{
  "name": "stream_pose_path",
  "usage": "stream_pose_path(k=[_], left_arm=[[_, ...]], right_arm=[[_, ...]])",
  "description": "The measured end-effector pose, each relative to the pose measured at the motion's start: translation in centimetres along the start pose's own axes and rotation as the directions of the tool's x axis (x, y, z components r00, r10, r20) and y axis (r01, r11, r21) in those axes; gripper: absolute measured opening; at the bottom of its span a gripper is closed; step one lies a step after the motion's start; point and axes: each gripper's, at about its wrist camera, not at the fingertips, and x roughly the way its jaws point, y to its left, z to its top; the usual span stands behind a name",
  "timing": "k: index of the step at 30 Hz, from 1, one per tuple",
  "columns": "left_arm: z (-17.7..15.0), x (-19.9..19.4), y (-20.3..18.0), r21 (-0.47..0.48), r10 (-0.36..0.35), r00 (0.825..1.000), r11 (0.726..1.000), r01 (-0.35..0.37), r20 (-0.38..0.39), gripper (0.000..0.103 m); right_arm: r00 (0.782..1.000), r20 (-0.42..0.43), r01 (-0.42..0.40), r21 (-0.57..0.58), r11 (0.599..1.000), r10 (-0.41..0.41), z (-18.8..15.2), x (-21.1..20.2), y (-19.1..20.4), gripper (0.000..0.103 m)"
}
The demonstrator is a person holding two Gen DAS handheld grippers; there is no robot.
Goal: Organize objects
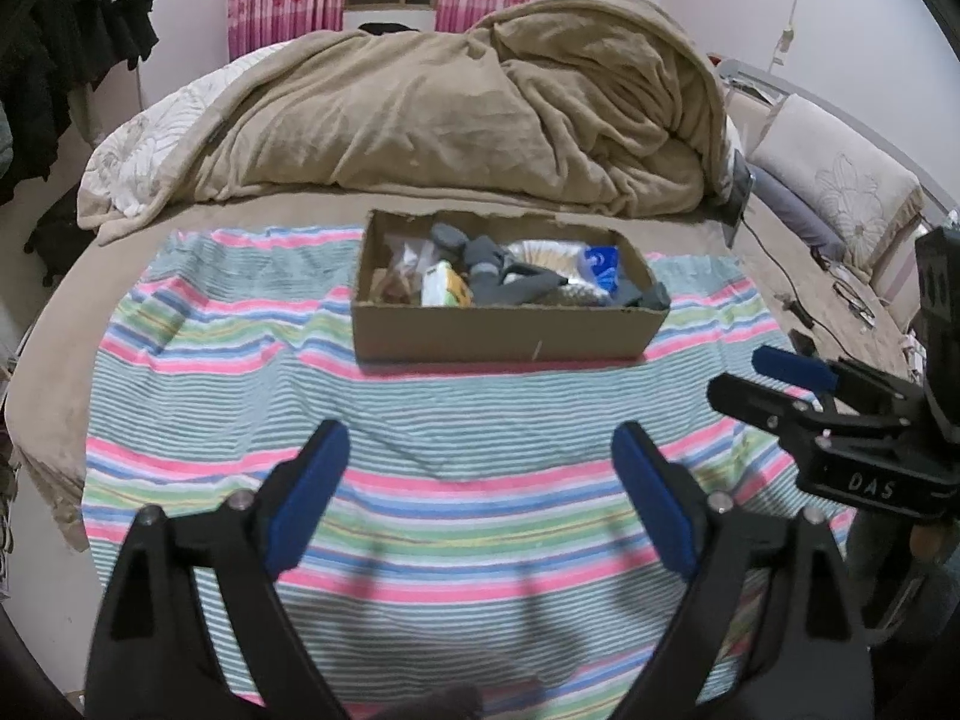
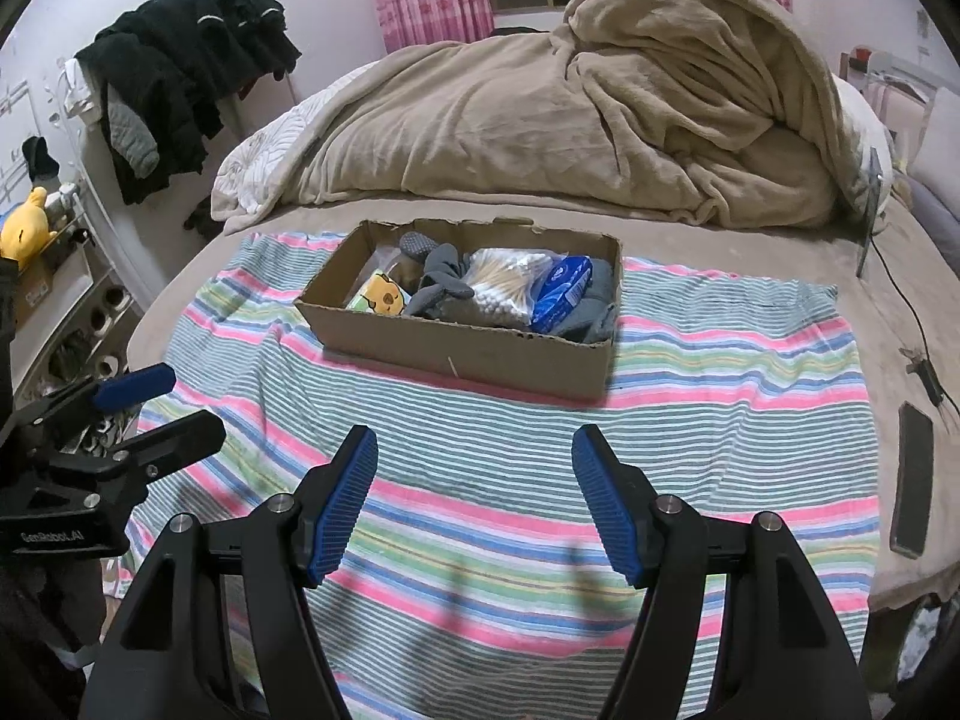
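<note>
A cardboard box packed with small items sits on a striped cloth on a bed, at twelve o'clock from both tools. The left gripper and right gripper hover spread apart, holding nothing. The box's long side runs crosswise; neither looks clearly nearer.

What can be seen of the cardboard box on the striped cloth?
The cardboard box is a shallow, open-topped brown tray with ragged, torn upper edges and no lid or flaps showing. It sits flat on the striped cloth on the bed, in front of the heaped tan blanket. It is nearly full: grey socks, a clear bag of cotton swabs, a blue tissue pack and a yellow-printed packet. Neither claw touches it.
</note>
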Motion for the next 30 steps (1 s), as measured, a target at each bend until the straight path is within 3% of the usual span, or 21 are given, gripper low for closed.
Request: stream_pose_path(k=[30], left_arm=[[0.2, 0.8, 1.3, -0.018, 0.007, 1.0, 1.0, -0.007, -0.008, 0.091]], right_arm=[[1.0, -0.022, 0.009, 0.002, 1.0, -0.009, 0.3, 0.7, 0.3, 0.071]])
